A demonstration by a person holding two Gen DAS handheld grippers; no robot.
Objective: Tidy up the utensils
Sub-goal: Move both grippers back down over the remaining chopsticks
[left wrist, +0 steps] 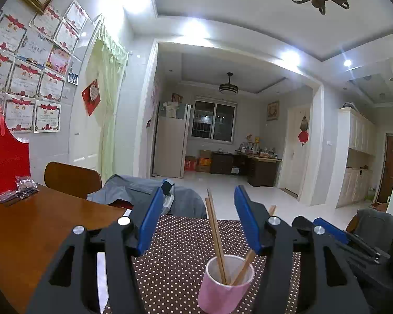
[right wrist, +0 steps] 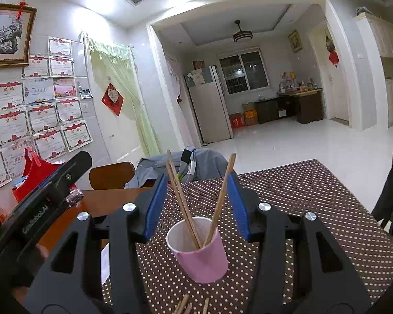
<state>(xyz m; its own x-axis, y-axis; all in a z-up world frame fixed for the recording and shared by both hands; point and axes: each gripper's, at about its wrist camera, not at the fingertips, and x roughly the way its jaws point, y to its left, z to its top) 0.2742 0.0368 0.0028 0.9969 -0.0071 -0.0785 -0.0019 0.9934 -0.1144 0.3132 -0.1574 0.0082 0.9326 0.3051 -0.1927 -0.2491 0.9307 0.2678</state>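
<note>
A pink paper cup point(right wrist: 201, 259) stands on the brown dotted mat point(right wrist: 301, 196) with three wooden chopsticks in it: two point(right wrist: 180, 196) lean left and one point(right wrist: 222, 196) leans right. My right gripper point(right wrist: 197, 179) is open just behind the cup, its blue pads on either side of the sticks without pressing on them. In the left wrist view the cup point(left wrist: 225, 282) sits low between the fingers, and my left gripper point(left wrist: 200, 192) is open and holds nothing. Several loose chopsticks point(right wrist: 186, 306) lie on the mat below the cup.
The mat covers part of a wooden table point(left wrist: 39, 222). A red gift bag point(left wrist: 5, 164) and small plastic packets point(left wrist: 21, 191) sit at its far left. A chair draped with a grey jacket point(left wrist: 144, 191) stands behind the table. The left gripper's black body point(right wrist: 39, 204) fills the left of the right wrist view.
</note>
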